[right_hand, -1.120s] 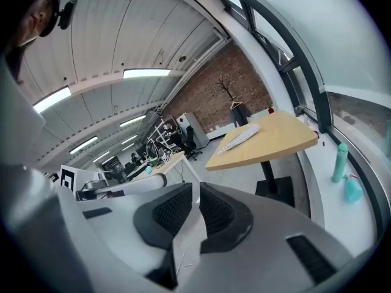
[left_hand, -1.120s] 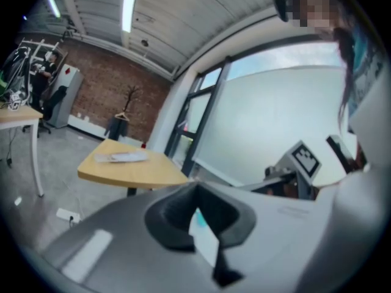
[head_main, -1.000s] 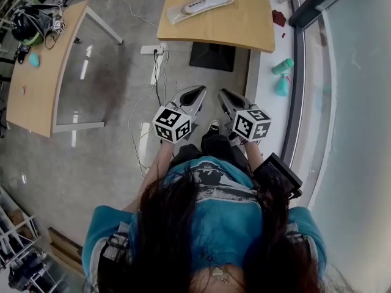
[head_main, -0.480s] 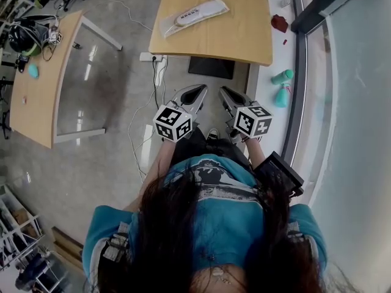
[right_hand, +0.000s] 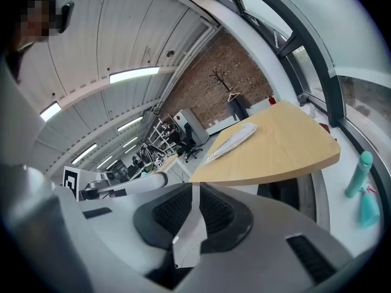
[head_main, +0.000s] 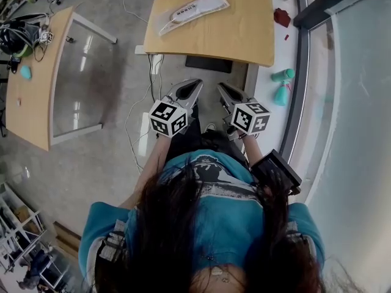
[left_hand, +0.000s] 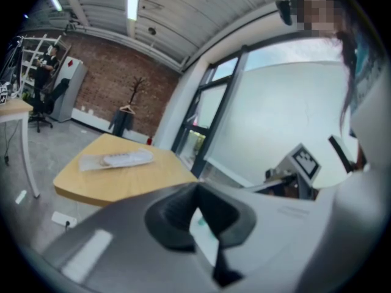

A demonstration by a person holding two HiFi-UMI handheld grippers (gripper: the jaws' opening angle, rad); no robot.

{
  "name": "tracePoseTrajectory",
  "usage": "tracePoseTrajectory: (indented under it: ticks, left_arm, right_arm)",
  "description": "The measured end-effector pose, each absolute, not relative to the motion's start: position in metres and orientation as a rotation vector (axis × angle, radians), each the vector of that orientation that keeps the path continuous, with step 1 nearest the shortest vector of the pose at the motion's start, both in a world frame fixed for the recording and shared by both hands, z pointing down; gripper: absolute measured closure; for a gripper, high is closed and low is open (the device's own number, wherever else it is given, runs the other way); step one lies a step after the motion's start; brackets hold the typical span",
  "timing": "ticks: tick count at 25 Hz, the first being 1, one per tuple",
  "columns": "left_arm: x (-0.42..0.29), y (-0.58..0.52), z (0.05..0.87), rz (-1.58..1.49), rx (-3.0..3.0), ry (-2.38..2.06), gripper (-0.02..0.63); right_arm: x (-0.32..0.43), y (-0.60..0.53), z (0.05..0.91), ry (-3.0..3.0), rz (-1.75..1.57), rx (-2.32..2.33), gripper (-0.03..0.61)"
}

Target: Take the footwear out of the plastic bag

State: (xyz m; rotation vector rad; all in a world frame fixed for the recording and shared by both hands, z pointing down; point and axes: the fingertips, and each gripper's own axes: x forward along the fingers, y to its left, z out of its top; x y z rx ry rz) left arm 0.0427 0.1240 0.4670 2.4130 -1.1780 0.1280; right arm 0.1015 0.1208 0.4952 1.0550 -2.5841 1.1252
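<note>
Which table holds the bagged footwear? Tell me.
The table straight ahead: the plastic bag with the footwear lies on it. The left table holds only cluttered gear.

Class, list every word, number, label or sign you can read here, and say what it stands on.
None can be read.
The cubes on the left gripper and right gripper: square marker patterns, no letters.
The footwear in the plastic bag: dark marks, too small.
The person's shirt: print, too blurred.

Wooden worktop (head_main: 238,32) carrying one bag (head_main: 211,3).
The clear bag, white footwear (head_main: 185,8) inside, lies flat on the worktop's far left part.
</note>
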Motion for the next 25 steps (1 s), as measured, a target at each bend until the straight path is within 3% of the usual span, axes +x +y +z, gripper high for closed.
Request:
tracePoseTrajectory:
  ticks: [25]
  left_arm:
    - [-0.107, -0.134, 0.489, 0.152, 2.443, -1.023, 0.612]
  right_arm:
    - [-0.033, -0.122, 0.5, -2.463, 1.178, 1.22, 0.531]
